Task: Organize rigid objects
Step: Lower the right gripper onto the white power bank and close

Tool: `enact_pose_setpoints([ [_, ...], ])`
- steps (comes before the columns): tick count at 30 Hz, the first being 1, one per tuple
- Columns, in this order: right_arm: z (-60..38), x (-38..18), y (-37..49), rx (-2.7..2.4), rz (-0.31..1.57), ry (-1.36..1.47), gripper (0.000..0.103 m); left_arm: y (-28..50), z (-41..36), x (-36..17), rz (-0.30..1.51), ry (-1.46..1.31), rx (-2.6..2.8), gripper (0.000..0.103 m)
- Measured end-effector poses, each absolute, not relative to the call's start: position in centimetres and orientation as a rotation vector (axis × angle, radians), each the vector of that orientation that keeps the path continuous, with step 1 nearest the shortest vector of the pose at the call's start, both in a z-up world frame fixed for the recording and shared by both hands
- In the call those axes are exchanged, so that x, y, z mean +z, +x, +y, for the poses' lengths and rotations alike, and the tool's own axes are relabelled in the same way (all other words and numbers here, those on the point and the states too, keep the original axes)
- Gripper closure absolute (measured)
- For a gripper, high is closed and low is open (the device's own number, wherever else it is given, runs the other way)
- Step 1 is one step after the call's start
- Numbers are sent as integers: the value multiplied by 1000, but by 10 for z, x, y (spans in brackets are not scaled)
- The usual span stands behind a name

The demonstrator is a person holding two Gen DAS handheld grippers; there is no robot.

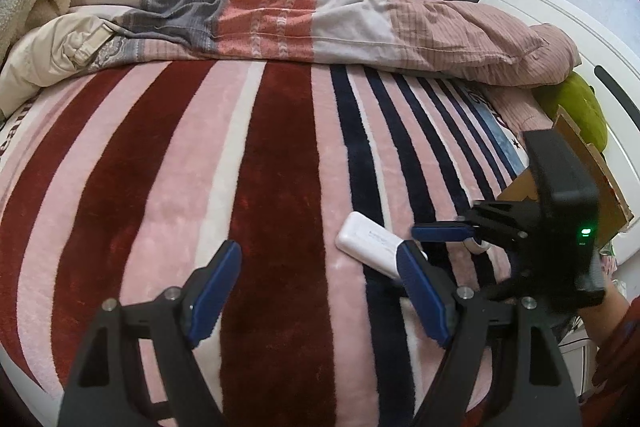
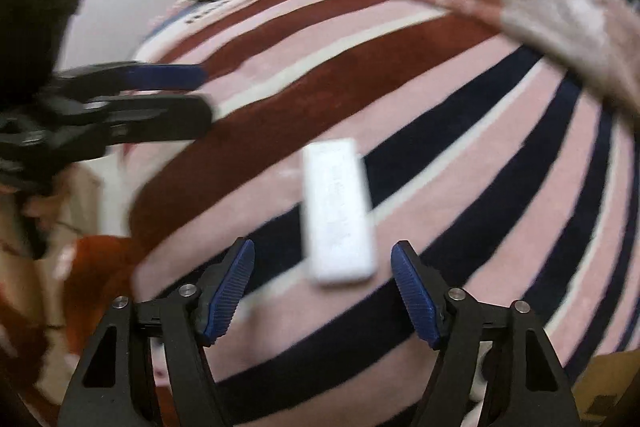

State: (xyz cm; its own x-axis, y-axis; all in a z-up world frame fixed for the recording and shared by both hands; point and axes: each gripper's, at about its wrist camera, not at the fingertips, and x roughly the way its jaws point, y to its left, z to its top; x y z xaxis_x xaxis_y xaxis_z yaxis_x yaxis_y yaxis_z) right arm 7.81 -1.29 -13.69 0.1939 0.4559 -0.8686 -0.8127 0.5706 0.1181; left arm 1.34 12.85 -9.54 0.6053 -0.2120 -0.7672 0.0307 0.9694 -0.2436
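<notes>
A white, flat, oblong case (image 1: 370, 247) (image 2: 338, 215) lies on the striped blanket (image 1: 280, 187). In the right wrist view my right gripper (image 2: 323, 249) hovers over the case's near end. Its blue pads stand apart on either side of that end and touch nothing, though this view is blurred. In the left wrist view one blue finger (image 1: 440, 231) of the right gripper reaches in from the right beside the case. My left gripper (image 1: 320, 255) is open over the dark red stripe, left of the case, with nothing between its fingers. It also shows at the left edge of the right wrist view (image 2: 204, 95).
A crumpled pink and grey duvet (image 1: 280, 7) and a cream jacket (image 1: 52, 55) are piled at the far side of the bed. A cardboard box (image 1: 592, 167) (image 2: 612, 379) stands at the right edge, with a green plush (image 1: 576, 107) and a white bed end (image 1: 560, 27) behind it.
</notes>
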Motion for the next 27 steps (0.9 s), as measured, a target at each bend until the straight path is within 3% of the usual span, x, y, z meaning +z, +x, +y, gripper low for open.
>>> enact_pose_setpoints([
  [3,-3,-145,83,925,1019,-434,70,11,131,-95,915,-219,-128,26],
  [4,0,-149,84,916,1022,-439,72,9,132,-95,916,-224,-124,26],
  [10,-1,-124,69,925,928,-411,72,-3,123,-77,890,-228,-144,26],
  [16,-32,-56,31,1017,788,-350,72,-10,84,-30,791,-230,-276,27],
  [17,-38,-46,25,1026,764,-341,72,-9,76,-23,776,-226,-302,29],
  [19,-50,-29,17,1033,723,-326,72,-8,57,-5,747,-216,-361,48],
  [22,-74,-4,10,1017,661,-294,72,-2,29,17,724,-205,-447,62],
  [27,-125,21,14,952,607,-216,72,13,-26,43,709,-135,-513,63],
])
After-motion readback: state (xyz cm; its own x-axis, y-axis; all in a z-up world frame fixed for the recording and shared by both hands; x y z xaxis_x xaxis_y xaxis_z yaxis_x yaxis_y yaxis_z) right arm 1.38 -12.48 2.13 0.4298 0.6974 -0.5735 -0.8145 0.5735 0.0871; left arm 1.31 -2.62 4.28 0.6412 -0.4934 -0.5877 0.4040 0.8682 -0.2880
